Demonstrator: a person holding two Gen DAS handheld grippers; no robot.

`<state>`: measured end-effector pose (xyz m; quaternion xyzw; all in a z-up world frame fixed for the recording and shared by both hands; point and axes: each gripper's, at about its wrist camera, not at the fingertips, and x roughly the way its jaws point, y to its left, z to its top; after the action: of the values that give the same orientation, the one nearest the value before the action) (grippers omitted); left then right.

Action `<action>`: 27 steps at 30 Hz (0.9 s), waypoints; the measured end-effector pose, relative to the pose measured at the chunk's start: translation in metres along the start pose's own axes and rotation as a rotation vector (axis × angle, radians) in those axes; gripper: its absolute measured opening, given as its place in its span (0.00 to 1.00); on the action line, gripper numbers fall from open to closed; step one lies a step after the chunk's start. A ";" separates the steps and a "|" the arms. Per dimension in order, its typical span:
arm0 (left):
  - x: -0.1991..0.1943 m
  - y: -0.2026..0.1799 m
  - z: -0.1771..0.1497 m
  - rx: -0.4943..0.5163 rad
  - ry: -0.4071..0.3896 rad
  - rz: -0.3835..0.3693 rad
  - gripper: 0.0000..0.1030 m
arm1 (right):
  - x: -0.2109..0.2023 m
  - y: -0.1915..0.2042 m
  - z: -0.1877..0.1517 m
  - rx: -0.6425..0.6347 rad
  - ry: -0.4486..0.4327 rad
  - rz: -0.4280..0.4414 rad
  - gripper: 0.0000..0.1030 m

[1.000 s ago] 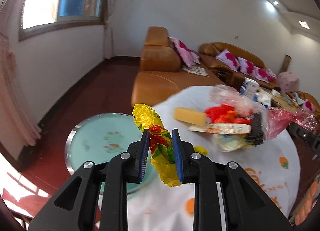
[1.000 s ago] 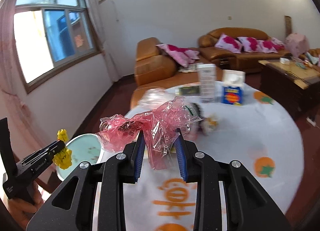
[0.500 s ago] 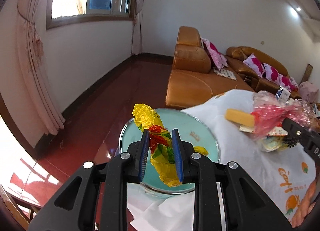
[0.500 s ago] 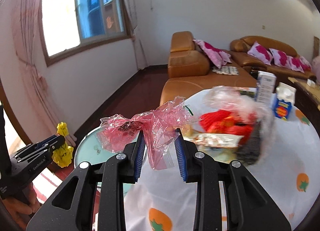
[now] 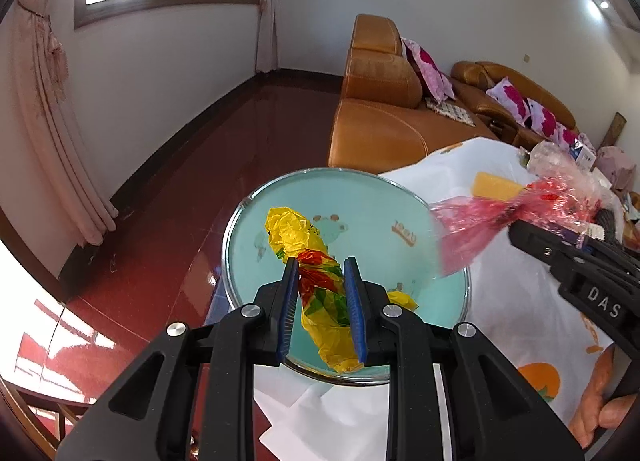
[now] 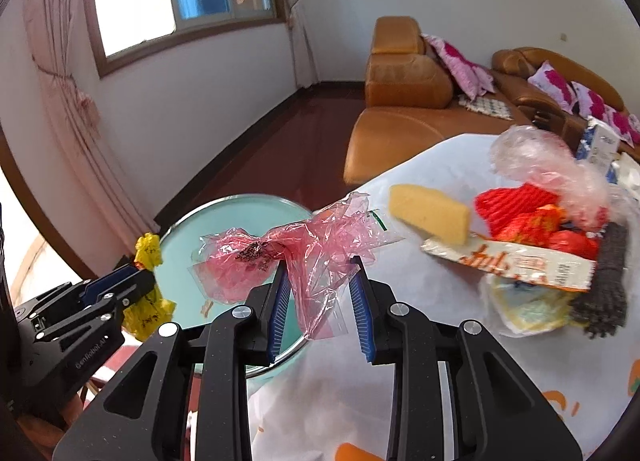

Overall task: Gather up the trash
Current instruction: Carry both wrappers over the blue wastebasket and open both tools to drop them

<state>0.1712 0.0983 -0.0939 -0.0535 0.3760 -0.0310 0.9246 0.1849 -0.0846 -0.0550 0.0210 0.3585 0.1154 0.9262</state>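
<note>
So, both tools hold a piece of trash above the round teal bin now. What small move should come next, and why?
Probably open the left tool to drop the yellow wrapper. It hangs over the middle of the teal bin, while the pink plastic bag in the right tool seems nearer the rim beside the white tablecloth.

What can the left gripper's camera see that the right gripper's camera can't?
Only the left wrist view shows the yellow wrapper close up, pinched in the left gripper, and a person's hand at the lower right.

Only the right wrist view shows the trash pile clearly: the red net, the printed carton and the dark scrubber, plus the right gripper seen from behind, shut on the pink plastic bag.

Both show the round teal basin, the yellow sponge, the white tablecloth and the orange sofa.
</note>
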 end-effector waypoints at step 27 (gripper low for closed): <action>0.019 0.009 -0.002 -0.021 0.044 0.042 0.54 | 0.028 -0.001 0.004 0.011 0.077 0.066 0.65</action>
<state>0.1833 0.1052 -0.1097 -0.0547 0.3976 -0.0090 0.9159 0.2074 -0.0792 -0.0704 0.0335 0.3936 0.1448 0.9072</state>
